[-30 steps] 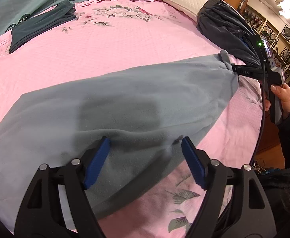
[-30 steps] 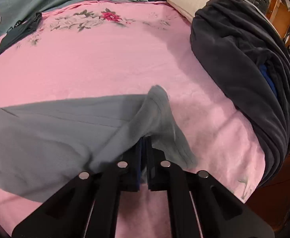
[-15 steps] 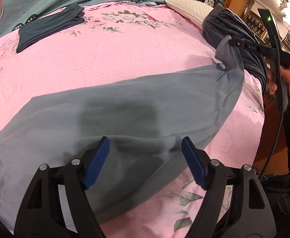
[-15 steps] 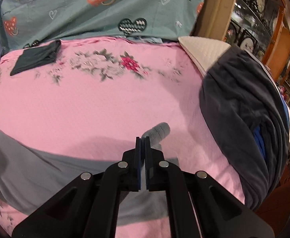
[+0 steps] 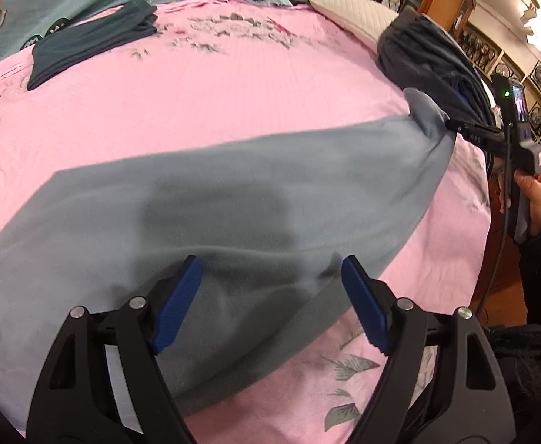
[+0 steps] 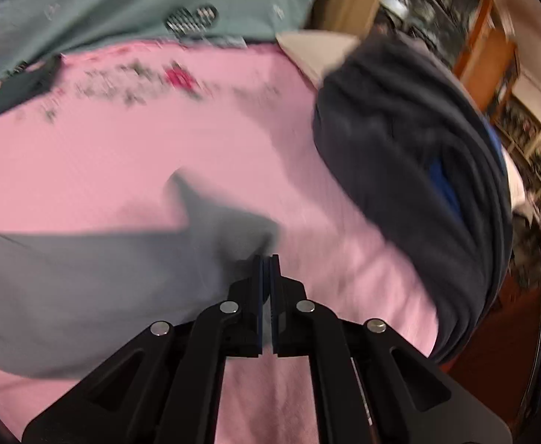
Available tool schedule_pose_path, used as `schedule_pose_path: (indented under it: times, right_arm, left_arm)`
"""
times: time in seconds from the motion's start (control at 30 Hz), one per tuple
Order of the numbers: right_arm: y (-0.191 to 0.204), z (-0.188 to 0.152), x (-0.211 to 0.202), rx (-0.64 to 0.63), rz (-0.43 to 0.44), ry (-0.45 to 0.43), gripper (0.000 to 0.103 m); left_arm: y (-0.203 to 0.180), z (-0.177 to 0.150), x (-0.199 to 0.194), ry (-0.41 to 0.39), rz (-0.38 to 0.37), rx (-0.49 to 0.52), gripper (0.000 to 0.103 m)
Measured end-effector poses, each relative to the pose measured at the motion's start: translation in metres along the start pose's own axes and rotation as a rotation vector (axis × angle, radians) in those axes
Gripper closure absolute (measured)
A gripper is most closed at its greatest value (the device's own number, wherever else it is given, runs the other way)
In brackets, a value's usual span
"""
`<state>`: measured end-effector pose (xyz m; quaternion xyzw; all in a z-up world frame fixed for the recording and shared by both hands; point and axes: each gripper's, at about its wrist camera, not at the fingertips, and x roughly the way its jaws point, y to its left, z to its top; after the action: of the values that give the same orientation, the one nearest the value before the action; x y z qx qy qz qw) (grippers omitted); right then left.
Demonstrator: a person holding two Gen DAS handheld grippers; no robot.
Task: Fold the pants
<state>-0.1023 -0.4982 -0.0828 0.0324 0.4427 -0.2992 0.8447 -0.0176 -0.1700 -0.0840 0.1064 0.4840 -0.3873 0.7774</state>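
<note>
Pink bedsheet [image 5: 233,103] w/ grey pants [image 5: 233,203]; L fingers [image 5: 270,303] spread, opening; R fingers [image 6: 266,259] clenched on hem.

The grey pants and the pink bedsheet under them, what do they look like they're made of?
The grey pants look like soft fleece or brushed knit: matte and slightly fuzzy, draping without sharp creases. The pink bedsheet looks like woven cotton or a blend: matte, with a fine ribbed texture and printed flowers. The fibre of either can't be told for sure.

right wrist view motion-blurred; grey pants [image 6: 85,277] cut off at left edge, outline smeared.
</note>
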Motion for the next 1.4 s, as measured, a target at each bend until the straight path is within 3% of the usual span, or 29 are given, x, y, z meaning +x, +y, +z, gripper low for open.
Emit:
schedule_pose_path:
  times: [0.23, 0.33, 0.4, 0.43, 0.5, 0.63, 0.7, 0.8, 1.0, 1.13, 1.3, 1.4]
  right_arm:
    - [-0.003, -0.012, 0.014, 0.030, -0.032, 0.055, 0.099]
    - [-0.003, -0.016, 0.005, 0.008, -0.077, 0.047, 0.072]
    - [-0.005, -0.017, -0.012, 0.023, -0.072, 0.003, 0.069]
    - [-0.006, -0.017, -0.023, 0.044, -0.031, -0.010, 0.069]
    - [0.000, -0.016, -0.047, 0.071, 0.155, -0.038, 0.067]
    - [0.054, -0.023, -0.088, -0.084, 0.454, -0.099, 0.067]
    - [0.090, -0.036, -0.103, -0.208, 0.565, -0.156, 0.067]
    - [0.137, -0.055, -0.109, -0.348, 0.650, -0.171, 0.067]
    - [0.192, -0.074, -0.121, -0.527, 0.655, -0.186, 0.068]
    - [0.199, -0.076, -0.122, -0.581, 0.642, -0.186, 0.068]
    - [0.205, -0.081, -0.124, -0.653, 0.623, -0.180, 0.068]
    - [0.213, -0.082, -0.121, -0.688, 0.608, -0.178, 0.068]
  left_arm:
    - [-0.004, -0.012, -0.002, 0.034, 0.058, 0.041, 0.023]
    - [-0.004, -0.022, -0.008, 0.045, 0.078, 0.071, 0.023]
    - [-0.007, -0.030, -0.014, 0.057, 0.090, 0.100, 0.023]
    - [-0.007, -0.033, -0.016, 0.061, 0.094, 0.114, 0.023]
    - [-0.011, -0.039, -0.021, 0.065, 0.111, 0.147, 0.023]
    - [-0.007, -0.048, -0.029, 0.042, 0.188, 0.152, 0.024]
    - [0.003, -0.048, -0.034, 0.027, 0.195, 0.104, 0.024]
    - [0.016, -0.050, -0.039, 0.010, 0.230, 0.056, 0.025]
    - [0.014, -0.056, -0.036, 0.013, 0.246, 0.073, 0.032]
    - [0.008, -0.052, -0.033, 0.002, 0.256, 0.098, 0.033]
    - [-0.001, -0.050, -0.031, 0.007, 0.255, 0.136, 0.048]
    - [-0.002, -0.050, -0.031, 0.007, 0.253, 0.148, 0.051]
